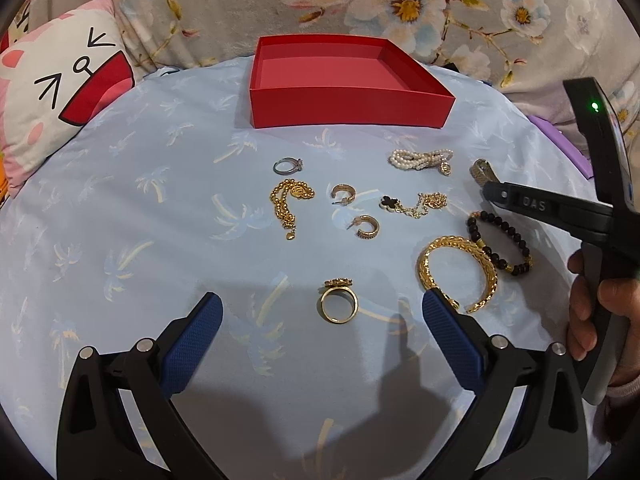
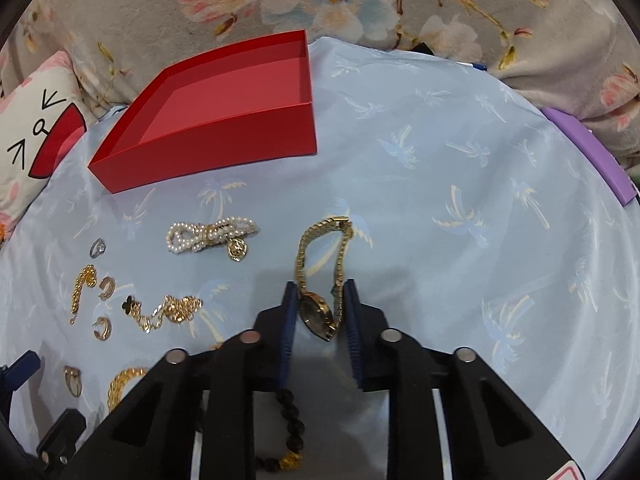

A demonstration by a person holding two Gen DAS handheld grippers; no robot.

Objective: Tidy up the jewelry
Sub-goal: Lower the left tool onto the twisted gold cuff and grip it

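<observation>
The right claw (image 2: 320, 312) has its blue pads drawn in on a gold watch (image 2: 318, 308), pinching it at the dial, with the link band looping away ahead of the tips across the blue cloth (image 2: 460, 184). The pads look to be touching the case on both sides, so I read it as clamped. The watch is probably light but slick: polished metal on a small oval case, with a slack band that will dangle and swing once lifted. Holding across the case is the firm spot; the links alone would slide or fold.

The left claw (image 1: 320, 312) stands wide apart and holds nothing, with a gold ring (image 1: 338, 306) lying between its pads.

The red box (image 2: 224, 140) sits open and bare beyond and to the left of the watch in the right wrist view, its near wall standing up as a lip the hanging band must clear. The way there passes near a pearl bracelet (image 2: 210, 234) and a gold chain (image 2: 172, 310); a trailing band could snag either. To the right the cloth is bare, giving room to lift. The bead bracelet (image 2: 290, 408) lies under the right claw's body.
</observation>
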